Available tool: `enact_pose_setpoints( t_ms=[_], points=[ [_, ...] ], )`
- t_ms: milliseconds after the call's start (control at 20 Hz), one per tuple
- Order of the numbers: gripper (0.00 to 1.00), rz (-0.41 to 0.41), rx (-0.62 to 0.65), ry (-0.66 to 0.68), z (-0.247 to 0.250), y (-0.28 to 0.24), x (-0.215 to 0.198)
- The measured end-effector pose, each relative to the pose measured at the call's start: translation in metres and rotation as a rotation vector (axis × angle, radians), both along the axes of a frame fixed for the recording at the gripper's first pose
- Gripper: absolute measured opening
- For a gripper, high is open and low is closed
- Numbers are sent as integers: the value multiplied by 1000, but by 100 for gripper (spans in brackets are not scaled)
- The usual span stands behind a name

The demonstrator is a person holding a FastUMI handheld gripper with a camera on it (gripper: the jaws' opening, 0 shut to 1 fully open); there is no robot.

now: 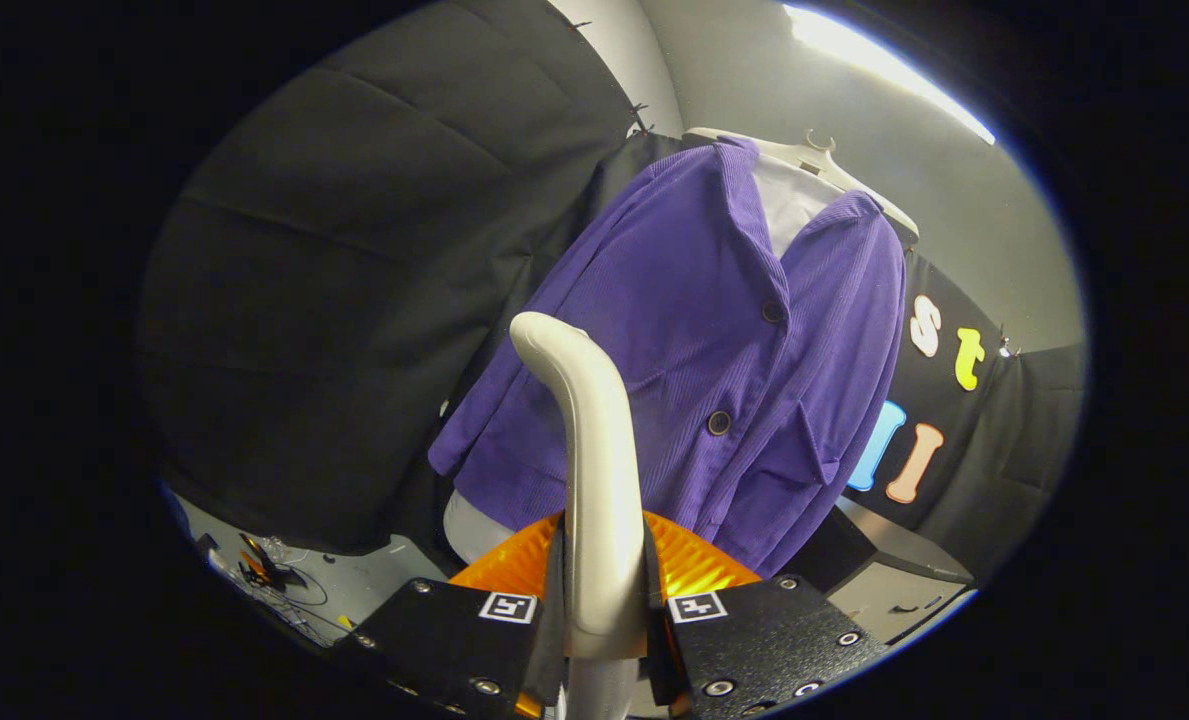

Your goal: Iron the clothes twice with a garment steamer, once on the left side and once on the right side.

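Gripper [602,610] clamped, both fingers pressing the white curved plastic handle of the garment steamer [594,470]. Beyond it, a purple corduroy buttoned jacket [714,360] hangs on a white hanger [824,160].

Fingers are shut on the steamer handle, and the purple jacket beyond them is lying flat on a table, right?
Not quite. The gripper fingers are shut on the steamer handle, but the purple jacket beyond them is not lying flat on a table: it hangs on a white hanger in front of the booth wall. The gripper view shows this.
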State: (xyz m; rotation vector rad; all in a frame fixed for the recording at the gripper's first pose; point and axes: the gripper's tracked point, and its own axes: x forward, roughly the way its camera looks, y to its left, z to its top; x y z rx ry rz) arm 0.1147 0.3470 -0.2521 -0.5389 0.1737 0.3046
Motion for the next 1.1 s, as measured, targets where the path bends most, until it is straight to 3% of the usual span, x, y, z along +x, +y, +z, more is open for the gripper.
enact_pose_setpoints(
  t_ms=[250, 500, 650, 850, 1100],
  points=[
    [33, -9, -1, 116, -34, -18, -12],
    [34, 9, 59, 182, -30, -47, -42],
    [34, -41, 128, 274, -28, -82, -71],
    [34, -140, 260, 288, 18, -133, -92],
    [34, -221, 398, 126, 104, -192, -96]
  ],
)
